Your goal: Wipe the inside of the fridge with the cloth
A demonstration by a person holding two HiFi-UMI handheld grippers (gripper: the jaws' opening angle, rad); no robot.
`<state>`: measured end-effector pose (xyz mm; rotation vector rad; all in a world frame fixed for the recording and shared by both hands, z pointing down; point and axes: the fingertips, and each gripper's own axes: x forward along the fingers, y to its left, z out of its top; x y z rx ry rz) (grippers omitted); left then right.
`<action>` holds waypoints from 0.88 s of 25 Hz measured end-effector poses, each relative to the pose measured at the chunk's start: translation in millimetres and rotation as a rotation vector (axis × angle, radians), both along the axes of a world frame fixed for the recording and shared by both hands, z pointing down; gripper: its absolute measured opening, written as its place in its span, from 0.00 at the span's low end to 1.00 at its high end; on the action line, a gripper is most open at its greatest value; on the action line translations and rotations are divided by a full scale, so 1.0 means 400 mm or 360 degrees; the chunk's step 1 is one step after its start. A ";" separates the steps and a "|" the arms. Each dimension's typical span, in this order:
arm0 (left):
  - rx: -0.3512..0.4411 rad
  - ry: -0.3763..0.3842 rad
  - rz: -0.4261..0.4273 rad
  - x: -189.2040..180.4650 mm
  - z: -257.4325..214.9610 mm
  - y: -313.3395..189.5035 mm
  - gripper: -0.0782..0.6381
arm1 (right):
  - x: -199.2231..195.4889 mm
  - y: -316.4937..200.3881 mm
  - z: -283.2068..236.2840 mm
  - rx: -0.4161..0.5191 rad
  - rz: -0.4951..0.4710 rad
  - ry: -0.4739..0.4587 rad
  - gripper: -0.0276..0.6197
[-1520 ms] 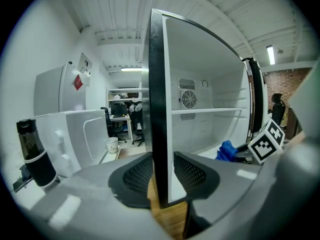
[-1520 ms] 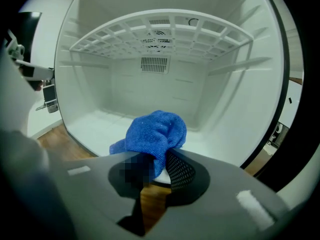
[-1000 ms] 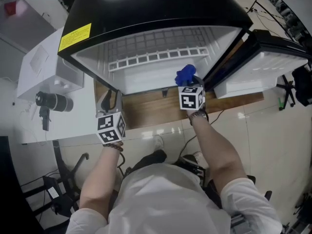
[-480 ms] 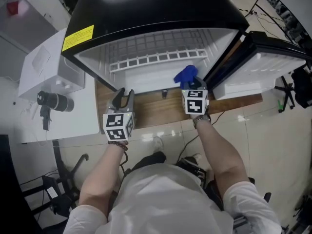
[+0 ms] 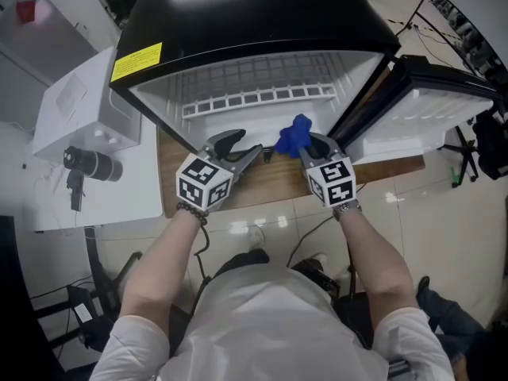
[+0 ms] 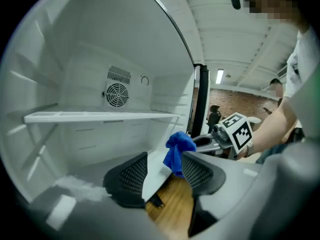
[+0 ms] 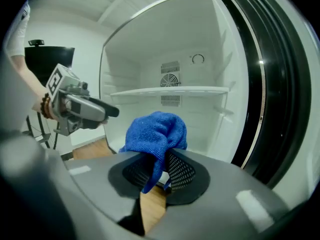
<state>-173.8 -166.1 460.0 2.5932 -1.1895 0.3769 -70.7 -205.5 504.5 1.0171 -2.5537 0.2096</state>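
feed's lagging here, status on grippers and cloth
Left gripper jaws just opening, empty. Right gripper shut on blue cloth. Fridge open, nothing blocking.

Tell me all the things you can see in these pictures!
fridge: one, black outside and white inside, standing open in front
fridge door: one, black with white lining, swung open at the right
shelf: one, white, across the inside of the fridge
yellow label: one, on the fridge's black top edge, left
wooden board: one, brown, under the fridge's front
black cylinder: one, left of the fridge, by a white box
cloth: one, blue, pinched in the right hand-held gripper
left hand-held gripper: one, grey, jaws have just been opening, nothing between them
right hand-held gripper: one, grey, shut on the cloth
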 end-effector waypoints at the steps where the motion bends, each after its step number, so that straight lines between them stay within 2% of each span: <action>1: -0.0023 0.0043 0.0064 0.020 -0.004 0.000 0.44 | -0.003 0.012 -0.011 0.0007 -0.0050 -0.0006 0.15; 8: -0.0217 0.0276 0.0453 0.150 -0.015 0.027 0.57 | -0.024 0.109 -0.074 0.0062 -0.0362 -0.0015 0.15; 12: -0.0338 0.0403 0.0612 0.196 -0.019 0.051 0.58 | -0.033 0.161 -0.091 0.0081 -0.0511 0.0013 0.15; 14: -0.0383 0.0429 0.0683 0.215 -0.020 0.066 0.58 | -0.036 0.181 -0.100 0.0088 -0.0566 0.0027 0.15; 18: -0.0422 0.0445 0.0777 0.245 -0.026 0.089 0.45 | -0.034 0.204 -0.103 0.0101 -0.0621 0.0068 0.15; 22: -0.0393 0.0415 0.0759 0.263 -0.029 0.087 0.35 | -0.023 0.202 -0.098 0.0119 -0.0609 0.0105 0.15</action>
